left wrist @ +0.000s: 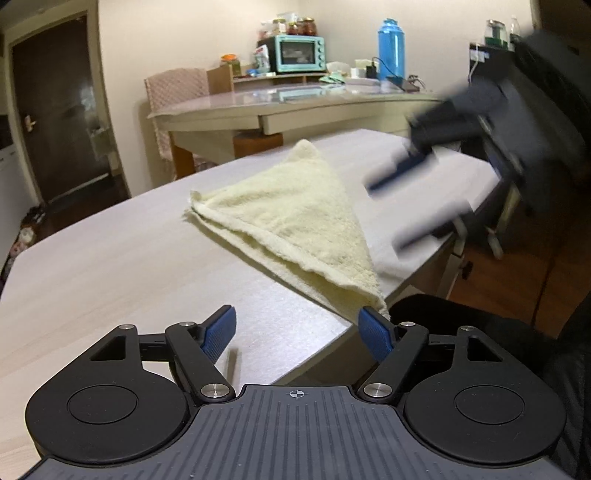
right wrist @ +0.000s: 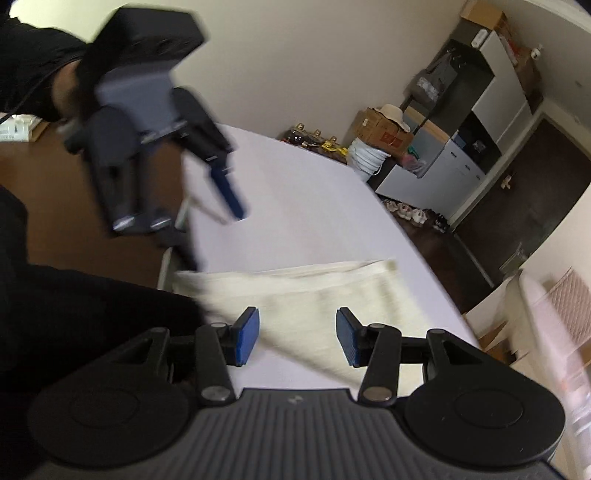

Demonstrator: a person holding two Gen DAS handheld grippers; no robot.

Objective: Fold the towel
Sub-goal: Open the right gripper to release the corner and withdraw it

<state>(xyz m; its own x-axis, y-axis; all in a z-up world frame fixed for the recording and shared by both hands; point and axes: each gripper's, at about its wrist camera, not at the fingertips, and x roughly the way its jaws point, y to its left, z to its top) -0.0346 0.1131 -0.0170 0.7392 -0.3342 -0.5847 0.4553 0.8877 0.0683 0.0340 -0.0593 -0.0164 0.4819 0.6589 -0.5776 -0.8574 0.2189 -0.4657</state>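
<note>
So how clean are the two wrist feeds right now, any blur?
Left wrist view: towel and table are sharp; only the right gripper is smeared. Right wrist view: nearly all streaked, towel included; its own fingers stay crisp. Both bend straight edges.

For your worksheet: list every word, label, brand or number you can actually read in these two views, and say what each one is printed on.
No readable text in either view.
Cardboard box: red print, too blurred to read.
Jars on the oven: labels too small to read.
Oven dials: no legible marks.
Left gripper body: only a crosshair mark, no letters.
Right gripper body: a small logo mark, not legible.
</note>
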